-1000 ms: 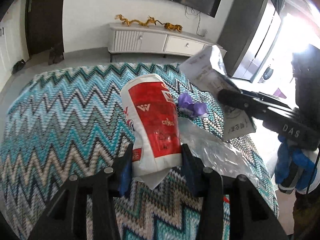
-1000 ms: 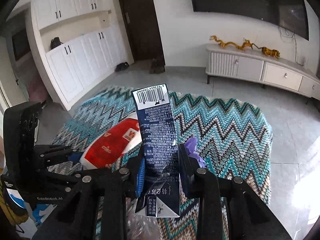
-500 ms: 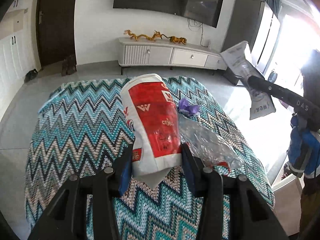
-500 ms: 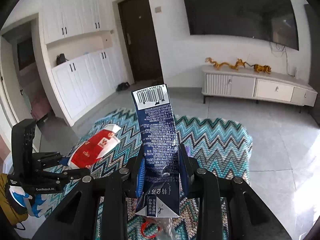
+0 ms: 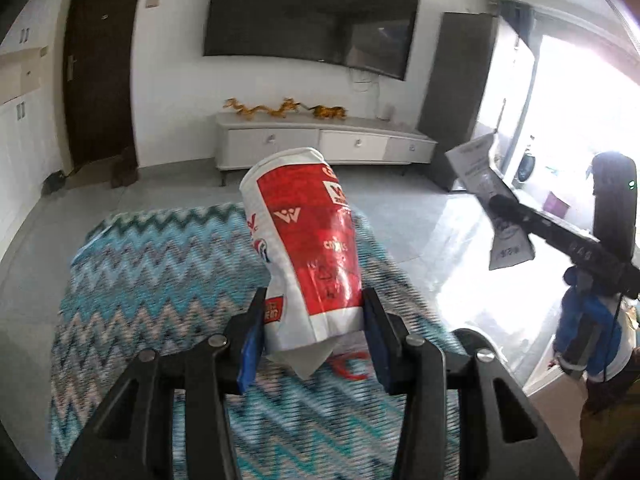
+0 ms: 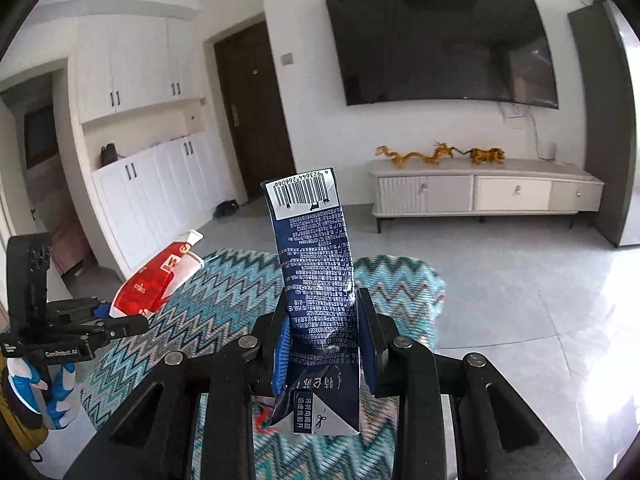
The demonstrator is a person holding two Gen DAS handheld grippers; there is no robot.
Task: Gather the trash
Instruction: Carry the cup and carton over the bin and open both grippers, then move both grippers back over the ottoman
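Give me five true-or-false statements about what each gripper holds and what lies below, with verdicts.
1. The left gripper is shut on a red and white paper cup. True.
2. The right gripper is empty. False: it clamps a dark blue carton.
3. The carton shows a barcode at its top end. True.
4. The cup rests on the zigzag rug. False: it is held above it.
5. The wall television is showing a programme. False: its screen is dark.

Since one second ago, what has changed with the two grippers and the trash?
Both grippers rose and drew back from the zigzag cloth, carrying their loads. The purple scrap and clear plastic left view. Unchanged: left gripper clamps the red cup, right gripper the dark blue carton.
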